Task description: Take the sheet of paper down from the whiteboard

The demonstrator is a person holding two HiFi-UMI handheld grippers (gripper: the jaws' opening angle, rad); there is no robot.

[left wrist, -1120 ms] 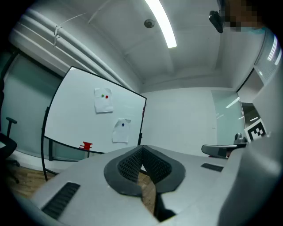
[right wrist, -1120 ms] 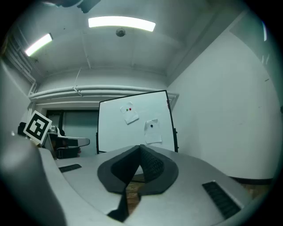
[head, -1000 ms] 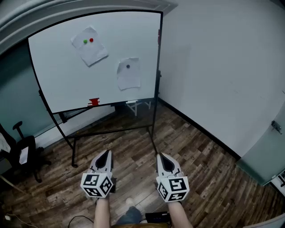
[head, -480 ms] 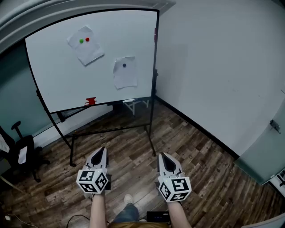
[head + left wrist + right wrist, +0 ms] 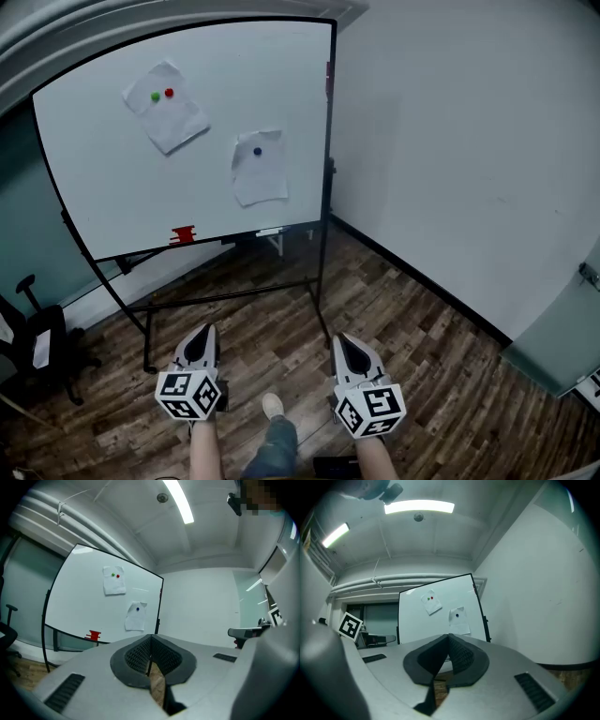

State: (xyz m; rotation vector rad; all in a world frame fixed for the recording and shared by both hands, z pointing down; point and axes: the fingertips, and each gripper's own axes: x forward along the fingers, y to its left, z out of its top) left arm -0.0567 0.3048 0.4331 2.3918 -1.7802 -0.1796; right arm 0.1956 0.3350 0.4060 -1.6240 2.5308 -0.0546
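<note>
Now we stand a little nearer the whiteboard (image 5: 112, 187) than a second ago, yet the sheet of paper (image 5: 260, 173) under its blue magnet (image 5: 257, 151) hangs well ahead. Our left gripper (image 5: 202, 334) and right gripper (image 5: 343, 342) are closed and empty, so we judge the approach unfinished.

Office or meeting room

A free-standing whiteboard (image 5: 112, 178) on a black frame carries two paper sheets (image 5: 260, 169) pinned with magnets and a red eraser (image 5: 183, 234) on its tray. A black office chair (image 5: 37, 337) stands at the left, amid plain white walls (image 5: 469, 141), a wood-look plank floor (image 5: 422, 347) and a ceiling strip light (image 5: 419, 507).
</note>
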